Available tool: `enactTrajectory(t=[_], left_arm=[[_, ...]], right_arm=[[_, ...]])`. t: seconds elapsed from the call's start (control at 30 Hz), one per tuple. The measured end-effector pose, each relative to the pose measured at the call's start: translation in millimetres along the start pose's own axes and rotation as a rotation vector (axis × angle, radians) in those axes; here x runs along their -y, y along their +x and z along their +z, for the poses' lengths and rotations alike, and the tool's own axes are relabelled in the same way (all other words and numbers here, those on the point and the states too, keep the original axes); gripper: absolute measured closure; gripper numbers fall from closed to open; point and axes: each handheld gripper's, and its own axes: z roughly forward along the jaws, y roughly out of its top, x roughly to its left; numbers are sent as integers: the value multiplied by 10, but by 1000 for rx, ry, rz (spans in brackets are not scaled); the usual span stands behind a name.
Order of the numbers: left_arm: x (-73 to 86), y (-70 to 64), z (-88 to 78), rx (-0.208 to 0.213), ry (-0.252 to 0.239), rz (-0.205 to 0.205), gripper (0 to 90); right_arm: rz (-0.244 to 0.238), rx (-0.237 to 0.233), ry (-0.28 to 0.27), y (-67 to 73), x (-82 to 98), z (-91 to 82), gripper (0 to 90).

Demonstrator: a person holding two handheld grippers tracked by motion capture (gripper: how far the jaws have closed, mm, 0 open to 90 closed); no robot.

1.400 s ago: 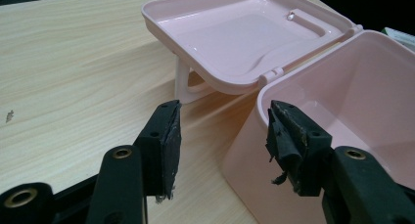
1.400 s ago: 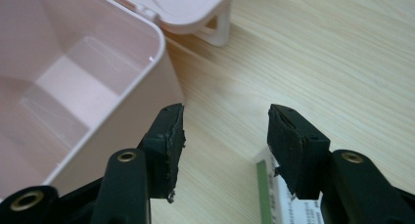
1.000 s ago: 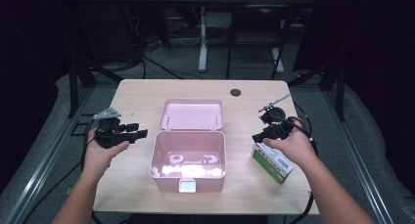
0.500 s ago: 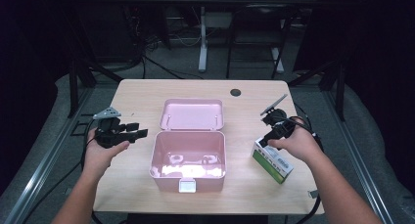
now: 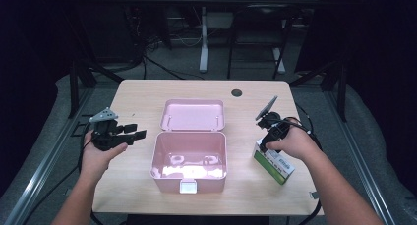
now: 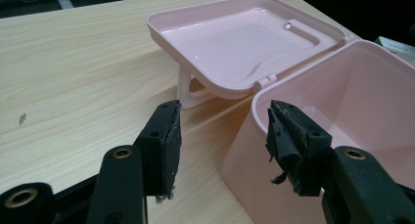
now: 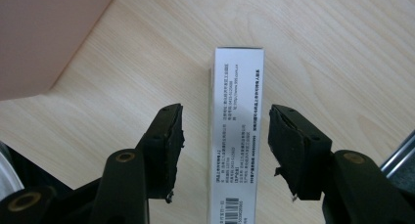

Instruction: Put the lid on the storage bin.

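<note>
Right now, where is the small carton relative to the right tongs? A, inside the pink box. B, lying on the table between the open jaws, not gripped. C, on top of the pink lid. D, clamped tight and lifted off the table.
B: the right gripper view shows the carton lying on the table in the gap of the right tongs, jaws open with space on both sides.

The white side of the small box (image 7: 237, 136) carries black print and a barcode; only "www.999.com.cn" seems legible, the rest too small.
</note>
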Motion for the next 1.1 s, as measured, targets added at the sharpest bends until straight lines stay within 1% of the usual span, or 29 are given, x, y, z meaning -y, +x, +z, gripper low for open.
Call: enactTrajectory(t=[0.07, 0.13, 0.23, 0.4, 0.5, 0.67, 0.73, 0.9, 1.0, 1.1], left_arm=[[0, -12, 0, 7, -7, 1, 467], [3, -9, -1, 6, -5, 5, 467], [7, -6, 5, 6, -6, 3, 466], [7, -1, 0, 9, -5, 1, 466], [12, 5, 9, 5, -3, -3, 466], [18, 21, 12, 2, 1, -3, 467], [20, 25, 11, -1, 0, -3, 466], [25, 33, 14, -1, 2, -5, 466], [24, 36, 10, 2, 15, -6, 466], [31, 35, 23, -1, 4, -15, 466]], right_arm=[[-3, 9, 13, 0, 2, 0, 464], [1, 5, 10, -2, 12, 0, 463], [8, 4, 27, -16, 38, 0, 463], [17, -2, 32, -37, 75, 2, 464], [14, -7, 53, -44, 95, 10, 464], [13, -7, 77, -62, 123, 76, 464], [13, -7, 75, -70, 133, 115, 465], [16, -7, 93, -71, 151, 192, 473], [12, -2, 98, -79, 166, 244, 488], [18, -8, 108, -92, 178, 284, 499]])
